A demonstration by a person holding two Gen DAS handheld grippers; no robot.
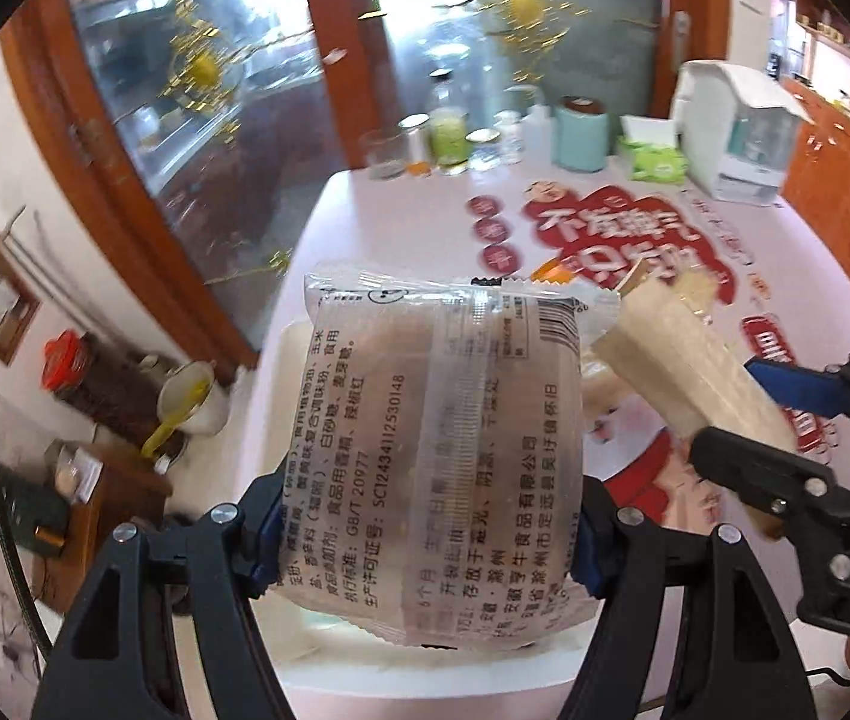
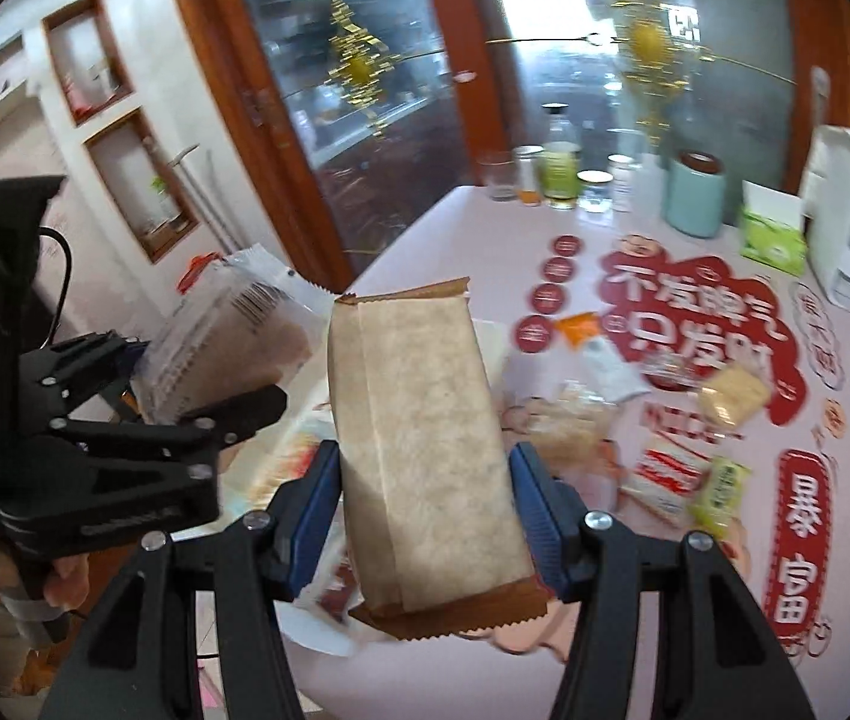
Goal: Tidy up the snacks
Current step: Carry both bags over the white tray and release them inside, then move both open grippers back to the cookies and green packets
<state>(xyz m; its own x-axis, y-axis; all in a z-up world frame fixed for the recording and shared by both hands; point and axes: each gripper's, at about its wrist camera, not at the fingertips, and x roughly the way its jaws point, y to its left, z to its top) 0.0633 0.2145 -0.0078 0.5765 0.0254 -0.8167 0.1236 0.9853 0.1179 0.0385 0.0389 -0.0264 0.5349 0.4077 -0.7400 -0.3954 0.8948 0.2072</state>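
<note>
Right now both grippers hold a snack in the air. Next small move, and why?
Probably carry both toward the white tray below: the left gripper clamps the clear packet, the right gripper the brown packet, both above the table.

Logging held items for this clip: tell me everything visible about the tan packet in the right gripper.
The tan packet is a long, flat, sealed pouch of matte paper-like wrap, mottled beige with darker brown crimped ends and a lengthwise back seam. It is held off the table, long axis pointing away from the camera, pinched across its width by the right gripper. In the left wrist view it appears beside the clear packet.
</note>
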